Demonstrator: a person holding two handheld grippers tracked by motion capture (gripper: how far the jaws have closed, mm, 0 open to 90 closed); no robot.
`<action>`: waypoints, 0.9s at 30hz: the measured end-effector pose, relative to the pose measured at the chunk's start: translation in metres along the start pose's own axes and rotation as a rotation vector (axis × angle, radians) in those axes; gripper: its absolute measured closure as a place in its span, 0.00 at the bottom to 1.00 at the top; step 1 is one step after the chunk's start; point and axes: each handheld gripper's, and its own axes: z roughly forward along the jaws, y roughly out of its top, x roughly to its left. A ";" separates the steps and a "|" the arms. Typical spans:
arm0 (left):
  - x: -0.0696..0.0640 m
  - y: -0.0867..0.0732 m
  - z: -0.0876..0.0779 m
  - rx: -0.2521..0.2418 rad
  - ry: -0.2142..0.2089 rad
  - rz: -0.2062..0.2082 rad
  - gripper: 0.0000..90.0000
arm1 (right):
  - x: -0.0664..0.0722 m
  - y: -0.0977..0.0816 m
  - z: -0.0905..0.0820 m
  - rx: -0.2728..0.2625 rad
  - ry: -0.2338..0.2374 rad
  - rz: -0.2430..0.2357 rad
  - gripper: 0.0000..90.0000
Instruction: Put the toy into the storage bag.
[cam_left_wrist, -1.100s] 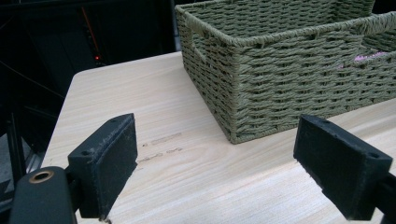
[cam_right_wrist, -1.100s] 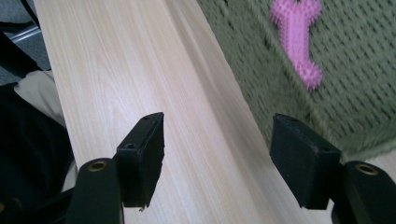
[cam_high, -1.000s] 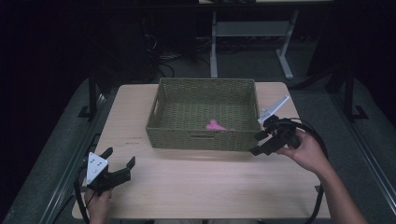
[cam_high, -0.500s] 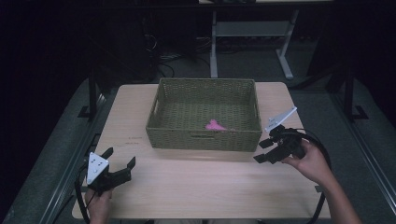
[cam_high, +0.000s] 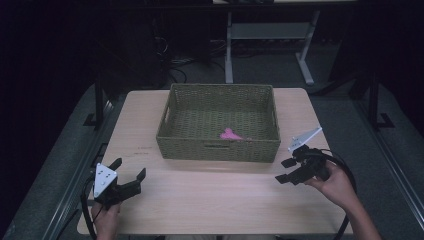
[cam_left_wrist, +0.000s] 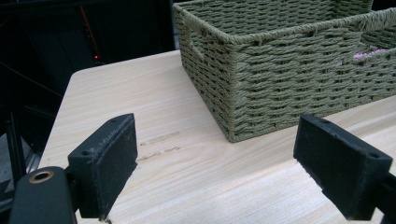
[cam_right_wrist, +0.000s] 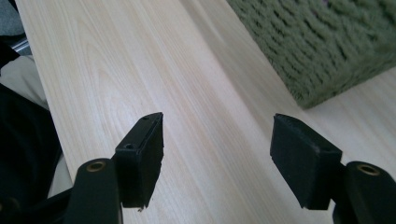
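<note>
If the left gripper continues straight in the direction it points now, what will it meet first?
Probably the woven green basket. Seen from the left gripper, its near corner stands straight ahead between the open jaws, with bare wooden table in between. Depth is hard to judge, so it might graze the corner.

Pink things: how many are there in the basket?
1. A pink thing lies on the basket floor near its front wall, right of centre. The walls may hide others.
</note>
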 end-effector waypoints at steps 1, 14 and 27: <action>0.000 0.000 0.000 0.000 0.000 0.001 0.14 | 0.000 -0.002 0.001 0.001 0.001 0.005 0.38; 0.000 0.000 0.000 0.003 0.000 -0.002 0.14 | 0.001 -0.032 0.003 -0.021 -0.013 0.052 0.38; -0.001 0.000 0.001 0.002 0.001 -0.001 0.14 | 0.014 -0.058 0.005 -0.084 -0.049 0.076 0.37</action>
